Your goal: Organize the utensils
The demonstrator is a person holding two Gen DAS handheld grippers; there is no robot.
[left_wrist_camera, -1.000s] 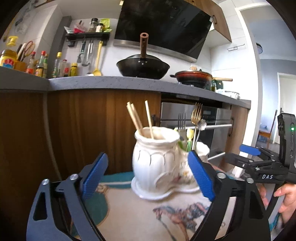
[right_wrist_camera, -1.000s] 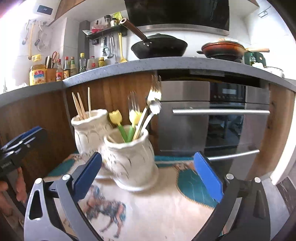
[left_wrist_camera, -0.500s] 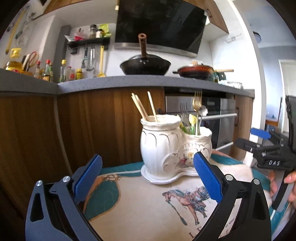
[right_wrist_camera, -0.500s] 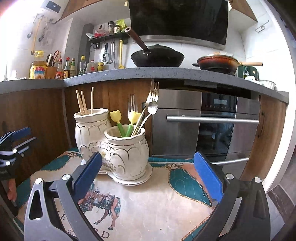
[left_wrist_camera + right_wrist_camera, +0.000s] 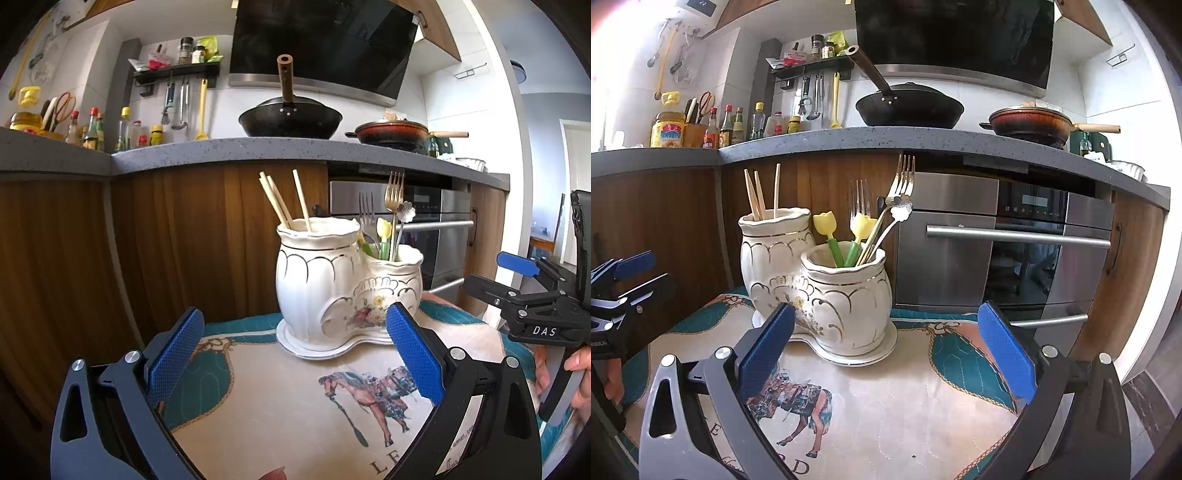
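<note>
**Both claws empty before the utensil holder**

While the white twin-pot utensil holder (image 5: 343,284) stands on the horse-print cloth (image 5: 295,398), chopsticks (image 5: 280,199) fill its taller pot and forks (image 5: 882,206) the lower; the left gripper (image 5: 295,354), having just widened, gapes empty; the right gripper (image 5: 886,350) likewise stands wide apart, holding nothing.

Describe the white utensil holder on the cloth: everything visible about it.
The utensil holder looks like glazed white ceramic with gilt scallop lines and a painted flower spray. It is two joined vases, one taller, on a shared white base plate. It stands upright on the horse-print cloth. The taller vase holds pale chopsticks; the shorter holds forks, a flower-ended spoon and two yellow tulip-topped pieces. No gripper touches it.
</note>
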